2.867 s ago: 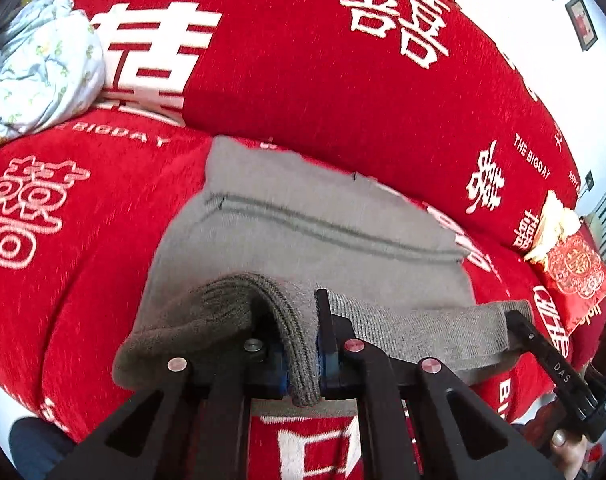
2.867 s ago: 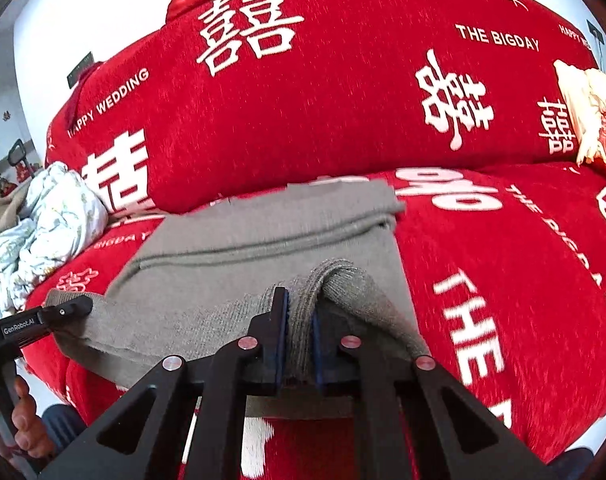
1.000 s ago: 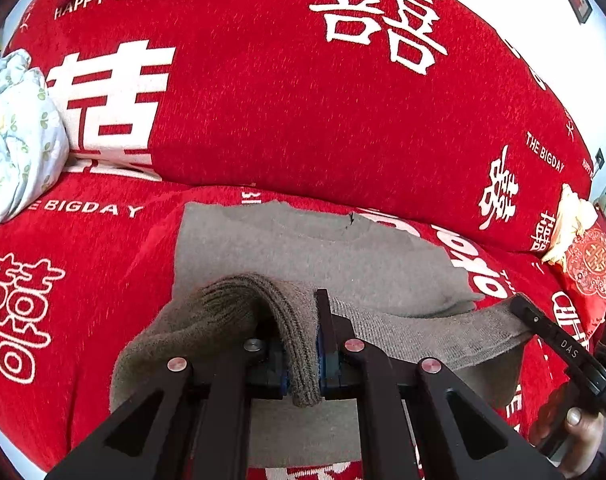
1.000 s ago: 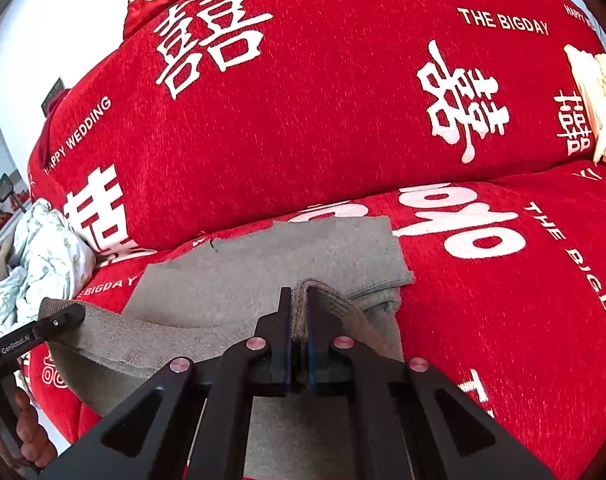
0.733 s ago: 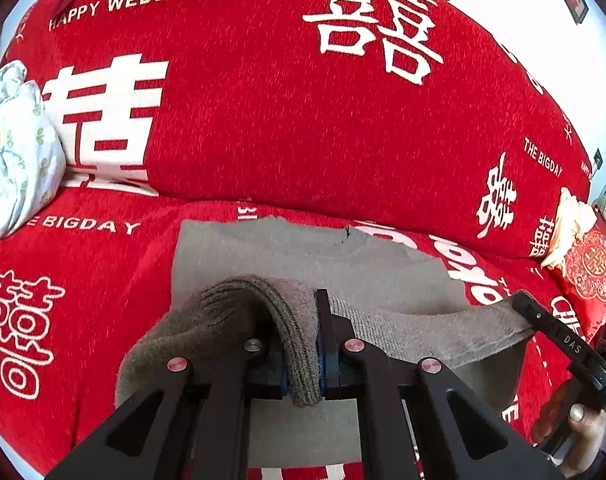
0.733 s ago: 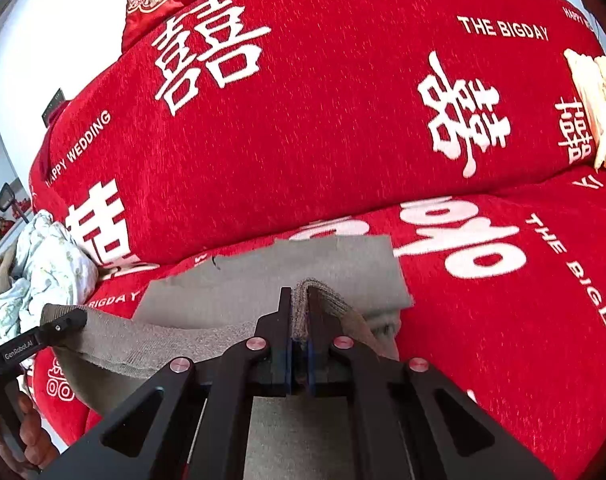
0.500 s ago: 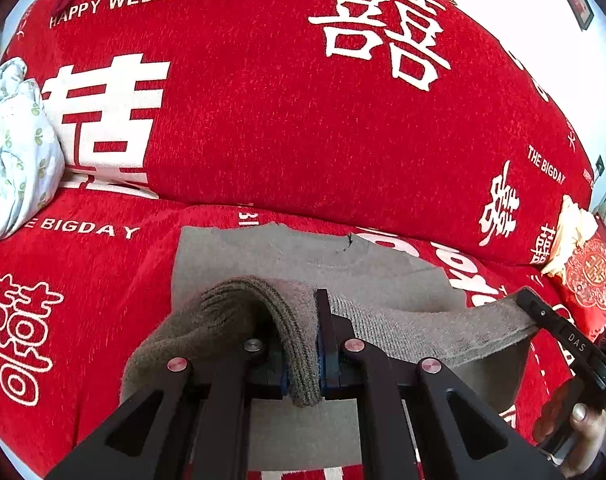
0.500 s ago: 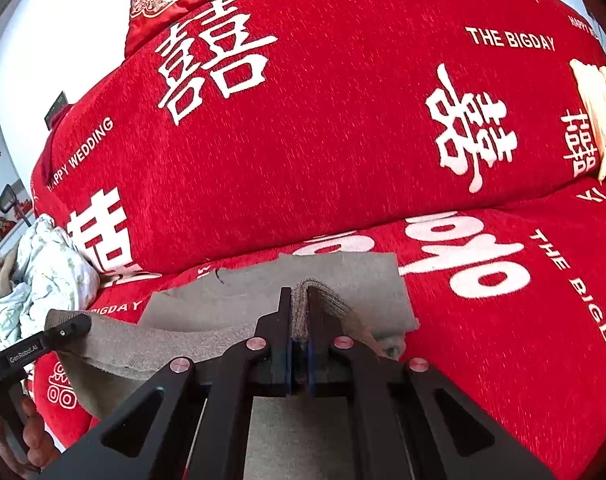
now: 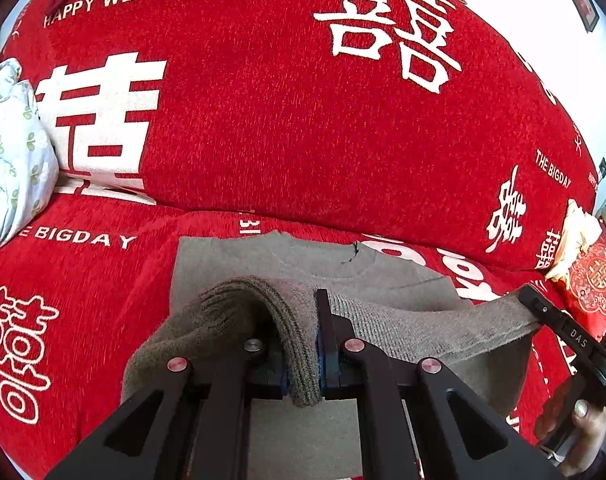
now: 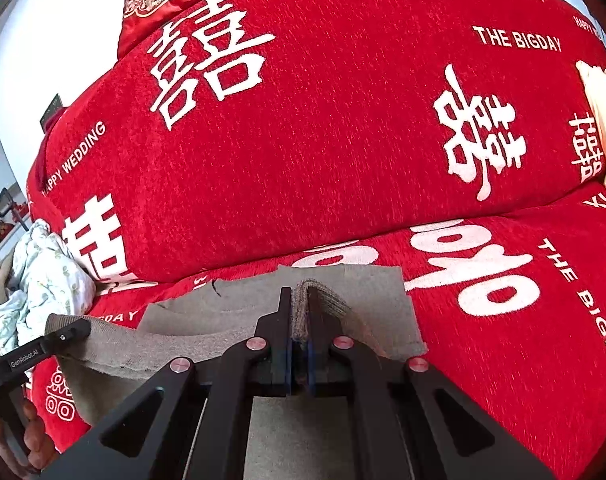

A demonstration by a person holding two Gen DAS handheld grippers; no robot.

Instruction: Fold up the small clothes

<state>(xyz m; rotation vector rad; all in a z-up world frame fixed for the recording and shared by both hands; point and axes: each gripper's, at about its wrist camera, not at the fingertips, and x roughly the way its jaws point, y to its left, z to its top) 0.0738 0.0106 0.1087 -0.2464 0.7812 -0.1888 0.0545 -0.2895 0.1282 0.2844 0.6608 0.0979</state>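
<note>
A grey knit garment (image 9: 287, 264) lies flat on the red sofa seat, its neckline towards the backrest. My left gripper (image 9: 303, 344) is shut on the garment's ribbed hem, which bunches over the left finger. My right gripper (image 10: 299, 320) is shut on the same hem at the other corner. The hem edge (image 9: 431, 332) stretches taut between both grippers, lifted above the lower layer. In the left wrist view the right gripper (image 9: 543, 312) shows at the right with a hand (image 9: 583, 432) below it. In the right wrist view the left gripper (image 10: 69, 334) shows at the left, and the garment (image 10: 367, 284) lies beyond.
The red sofa backrest (image 9: 303, 120) with white characters rises just behind the garment. A crumpled pale floral cloth (image 9: 7, 152) sits at the left end of the seat. A red embroidered cushion (image 9: 595, 280) and cream fabric lie at the right end.
Both grippers have carried the hem forward towards the backrest, so less of the flat lower layer shows beyond the lifted edge. Both grips are unchanged.
</note>
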